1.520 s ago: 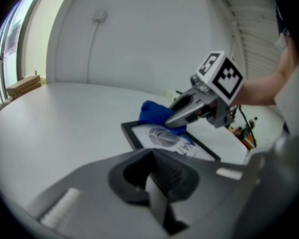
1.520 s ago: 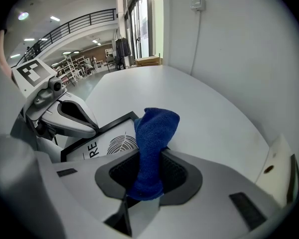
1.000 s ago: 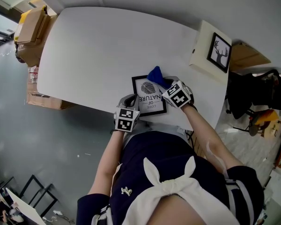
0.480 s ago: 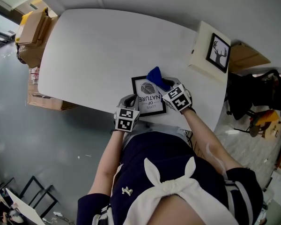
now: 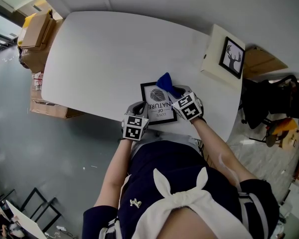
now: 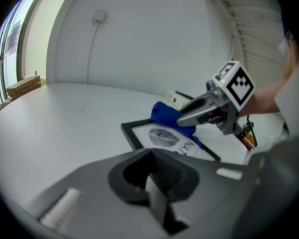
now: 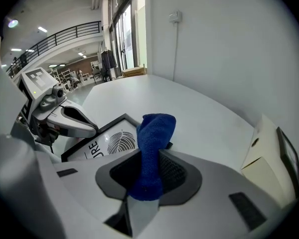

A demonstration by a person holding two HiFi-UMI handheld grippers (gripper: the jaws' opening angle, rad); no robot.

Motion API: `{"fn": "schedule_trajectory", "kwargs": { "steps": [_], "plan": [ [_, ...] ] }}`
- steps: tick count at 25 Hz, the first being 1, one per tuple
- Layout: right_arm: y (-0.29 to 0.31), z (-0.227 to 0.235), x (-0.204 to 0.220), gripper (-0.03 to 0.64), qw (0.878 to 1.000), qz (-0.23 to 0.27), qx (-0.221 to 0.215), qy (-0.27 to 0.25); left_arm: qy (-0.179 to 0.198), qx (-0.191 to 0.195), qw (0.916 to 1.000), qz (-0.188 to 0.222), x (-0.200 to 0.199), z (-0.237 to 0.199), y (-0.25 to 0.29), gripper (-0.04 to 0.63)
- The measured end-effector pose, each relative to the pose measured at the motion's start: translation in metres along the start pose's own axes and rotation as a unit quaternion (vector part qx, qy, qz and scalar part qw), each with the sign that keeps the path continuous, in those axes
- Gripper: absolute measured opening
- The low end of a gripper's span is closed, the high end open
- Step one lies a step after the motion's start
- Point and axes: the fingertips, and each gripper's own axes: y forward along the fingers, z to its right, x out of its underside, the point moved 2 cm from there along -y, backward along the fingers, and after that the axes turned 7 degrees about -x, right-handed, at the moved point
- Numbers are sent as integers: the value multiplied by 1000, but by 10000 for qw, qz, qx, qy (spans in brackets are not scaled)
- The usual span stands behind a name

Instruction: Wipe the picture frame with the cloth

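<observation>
A black picture frame (image 5: 158, 103) with a leaf print lies flat near the front edge of the white table (image 5: 104, 54). My right gripper (image 5: 175, 93) is shut on a blue cloth (image 5: 167, 81), which stands up between its pads (image 7: 152, 148) and touches the frame's far right part (image 7: 109, 138). The left gripper (image 5: 141, 108) is shut, with nothing visible between its pads, and its tip sits at the frame's near left edge. From the left gripper view, the frame (image 6: 162, 138) and the cloth (image 6: 167, 114) lie just ahead, under the right gripper (image 6: 182, 118).
A cream box (image 5: 217, 59) with a deer picture (image 5: 231, 56) leaning on it stands at the table's right end, also visible as the box (image 7: 269, 153). Cardboard boxes (image 5: 32, 31) are stacked off the table's left end. An office chair (image 5: 269, 103) stands to the right.
The right gripper has drawn the cloth a little back across the frame towards the person. The left gripper has stayed at the frame's edge.
</observation>
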Motion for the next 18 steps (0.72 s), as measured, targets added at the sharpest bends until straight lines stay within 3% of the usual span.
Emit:
{"fn": "schedule_trajectory", "kwargs": {
  "steps": [18],
  "plan": [
    [-3,-12,9,92,9999,-4,-61,143,2,-3,10000,20,-1,-1,-1,3]
  ]
}}
